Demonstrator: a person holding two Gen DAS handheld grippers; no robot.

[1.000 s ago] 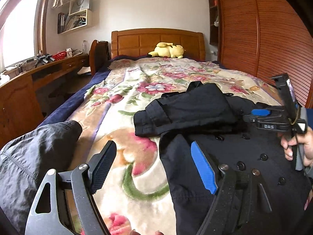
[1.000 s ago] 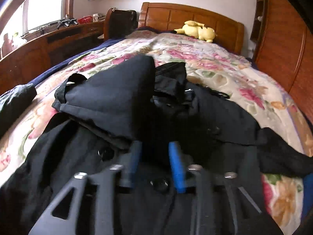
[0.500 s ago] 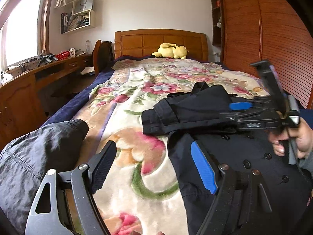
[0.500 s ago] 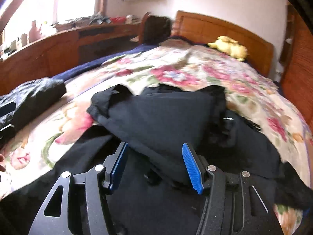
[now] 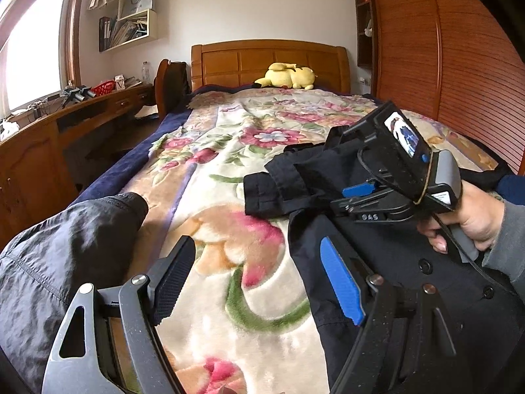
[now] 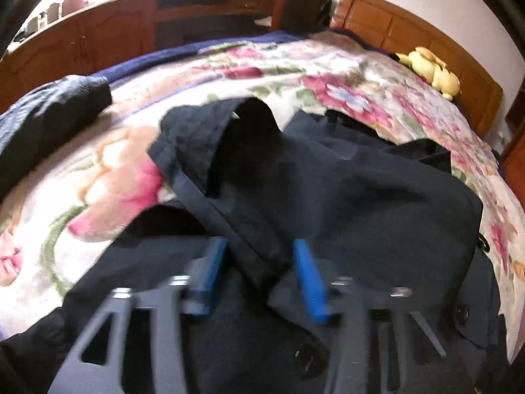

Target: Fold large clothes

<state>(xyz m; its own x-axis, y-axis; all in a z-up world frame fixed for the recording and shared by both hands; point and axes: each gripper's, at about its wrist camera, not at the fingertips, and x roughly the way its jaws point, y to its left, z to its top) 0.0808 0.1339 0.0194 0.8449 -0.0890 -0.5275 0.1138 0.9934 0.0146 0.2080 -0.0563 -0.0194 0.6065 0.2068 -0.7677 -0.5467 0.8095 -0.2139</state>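
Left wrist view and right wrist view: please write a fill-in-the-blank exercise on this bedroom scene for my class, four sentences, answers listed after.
1. The black buttoned coat lies on a blanket with a ______ pattern.
2. The plush toy by the wooden headboard is ______ in colour.
3. The left gripper is ______, holding nothing.
4. The pads on the right gripper are ______ in colour.

Missing words: floral; yellow; open; blue

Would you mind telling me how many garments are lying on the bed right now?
2: a black buttoned coat on the right side under the right gripper, and a dark grey jacket at the left edge. Others may be out of view.
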